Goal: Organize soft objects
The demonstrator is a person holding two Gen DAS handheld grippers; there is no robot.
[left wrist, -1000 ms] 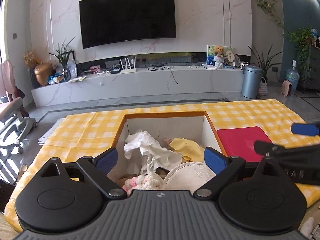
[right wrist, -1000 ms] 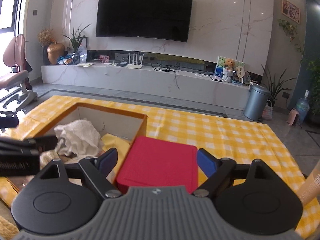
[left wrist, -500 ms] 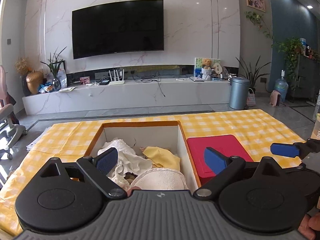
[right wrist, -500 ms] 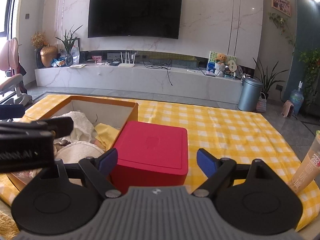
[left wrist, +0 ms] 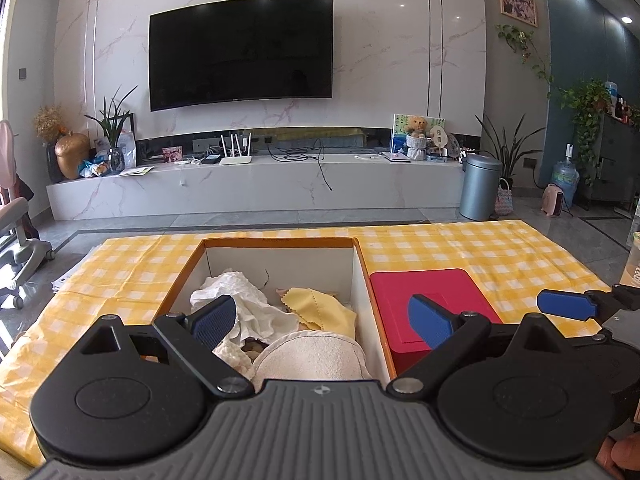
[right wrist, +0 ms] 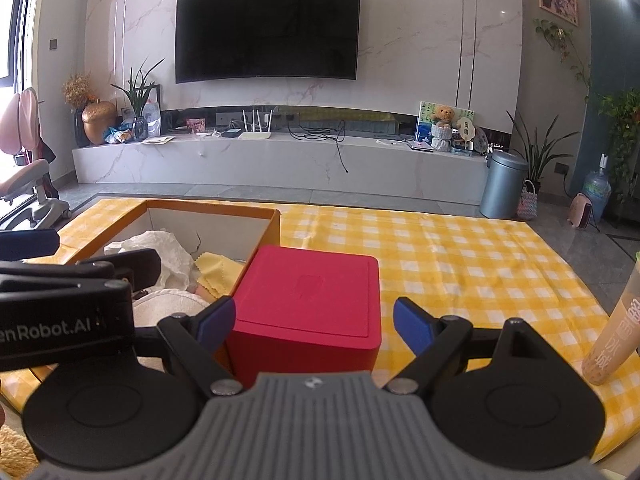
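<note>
Red box (right wrist: 308, 300) sits near our spread, empty right gripper (right wrist: 314, 322); we risk shoving it into the cardboard box (right wrist: 264, 236).

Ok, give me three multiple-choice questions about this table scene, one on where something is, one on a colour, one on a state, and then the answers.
1. Where does the red box stand?
A. inside the cardboard box
B. on the checked cloth, right beside the cardboard box
C. on the floor by the bin

2. What colour is the small cloth with the zigzag edge in the cardboard box?
A. yellow
B. green
C. black

3. How does the right gripper stand?
A. shut on the red box
B. shut on a white cloth
C. open, holding nothing

Answers:
1 B, the red box sits on the yellow checked cloth against the cardboard box's orange side.
2 A, it is pale yellow, next to the crumpled white cloth.
3 C, its blue pads are wide apart and touch nothing.
</note>
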